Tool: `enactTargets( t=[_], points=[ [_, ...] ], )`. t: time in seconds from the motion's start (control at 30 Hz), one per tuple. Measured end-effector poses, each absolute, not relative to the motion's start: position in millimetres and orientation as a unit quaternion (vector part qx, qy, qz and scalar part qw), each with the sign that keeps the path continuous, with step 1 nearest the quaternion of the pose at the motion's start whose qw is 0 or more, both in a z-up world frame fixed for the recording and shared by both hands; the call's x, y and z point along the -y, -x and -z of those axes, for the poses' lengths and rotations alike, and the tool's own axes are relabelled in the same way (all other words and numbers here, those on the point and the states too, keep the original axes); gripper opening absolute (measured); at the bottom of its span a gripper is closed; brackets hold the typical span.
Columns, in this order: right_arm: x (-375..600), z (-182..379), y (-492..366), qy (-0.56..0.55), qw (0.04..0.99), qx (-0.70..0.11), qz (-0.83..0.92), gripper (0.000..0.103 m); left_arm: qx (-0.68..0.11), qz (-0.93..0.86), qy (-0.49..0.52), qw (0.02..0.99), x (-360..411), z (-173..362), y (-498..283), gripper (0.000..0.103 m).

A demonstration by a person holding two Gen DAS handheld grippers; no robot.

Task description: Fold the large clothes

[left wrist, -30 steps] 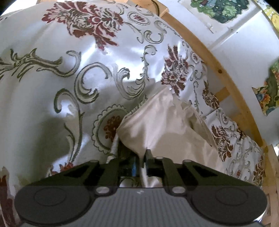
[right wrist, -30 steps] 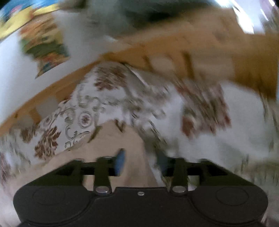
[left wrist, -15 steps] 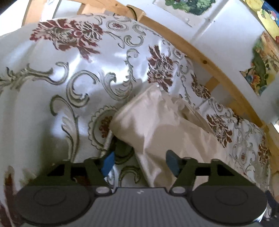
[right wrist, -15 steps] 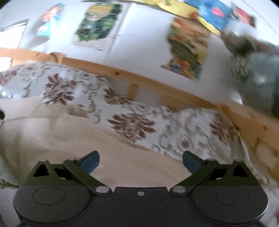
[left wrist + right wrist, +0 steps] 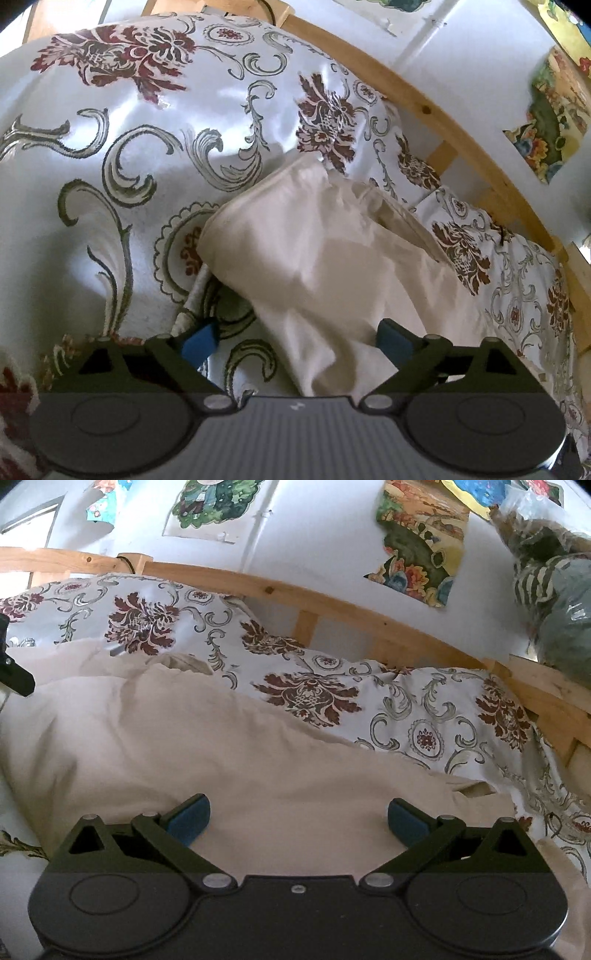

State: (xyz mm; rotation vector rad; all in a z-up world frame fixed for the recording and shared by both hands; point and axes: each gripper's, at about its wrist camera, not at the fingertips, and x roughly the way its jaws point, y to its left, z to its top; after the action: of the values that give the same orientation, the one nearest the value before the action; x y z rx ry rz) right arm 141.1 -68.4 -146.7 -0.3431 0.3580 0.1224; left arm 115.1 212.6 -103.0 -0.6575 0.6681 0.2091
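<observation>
- The left claw point(image 5: 297, 339) is spread wide, its 2 blue-padded fingertips point(image 5: 199, 341) well apart and gripping nothing.
- Between and just past those fingers lies the cream garment point(image 5: 317, 258), a folded bundle with a rounded fold edge toward the left of the left wrist view; the right pad sits just beside or over its cloth, and I cannot tell if it touches.
- The left pad hangs over the bedspread point(image 5: 110, 184), a glossy white cover printed with grey-green scrolls and dark red flowers, next to a pale cord-like strip that runs under the garment's edge.
- The right claw point(image 5: 299, 821) is likewise wide apart and holds nothing, its 2 blue pads point(image 5: 188, 819) poised over the same cream garment point(image 5: 221, 757).
- In the right wrist view the garment spreads broadly across the bed, from the left edge to a folded corner at the right, with the patterned bedspread point(image 5: 424, 720) showing behind it.
- A wooden bed rail point(image 5: 332, 605) borders the far side of the bed.
- Colourful pictures point(image 5: 421, 542) hang on the white wall above the rail.
- A striped grey-green bundle point(image 5: 554, 602) sits at the upper right.
</observation>
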Motion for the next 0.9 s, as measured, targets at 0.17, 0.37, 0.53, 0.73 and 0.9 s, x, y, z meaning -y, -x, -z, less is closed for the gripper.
enactTargets(
  t=[0.17, 0.37, 0.53, 0.73, 0.9],
  points=[
    [68.8, 146.8, -139.1, 0.170, 0.969, -0.170, -0.057, 0.102, -0.323, -0.101, 0.311, 0.888, -211.2, 103.9, -117.0, 0.097],
    [64.5, 149.6, -135.4, 0.179, 0.970, -0.159, -0.047, 0.102, -0.322, -0.107, 0.314, 0.887, -209.4, 104.1, -119.8, 0.094],
    [64.4, 147.9, -137.6, 0.173, 0.969, -0.168, -0.048, 0.102, -0.301, -0.113, 0.277, 0.905, -193.2, 86.7, -120.8, 0.018],
    [70.8, 146.7, -140.1, 0.148, 0.971, -0.180, -0.048, 0.102, -0.226, -0.030, 0.150, 0.962, -145.9, 29.7, -115.7, 0.003],
    [81.2, 144.9, -145.6, 0.114, 0.972, -0.198, -0.063, 0.102, -0.206, 0.117, -0.016, 0.972, -80.9, -19.1, -120.7, 0.003]
  ],
)
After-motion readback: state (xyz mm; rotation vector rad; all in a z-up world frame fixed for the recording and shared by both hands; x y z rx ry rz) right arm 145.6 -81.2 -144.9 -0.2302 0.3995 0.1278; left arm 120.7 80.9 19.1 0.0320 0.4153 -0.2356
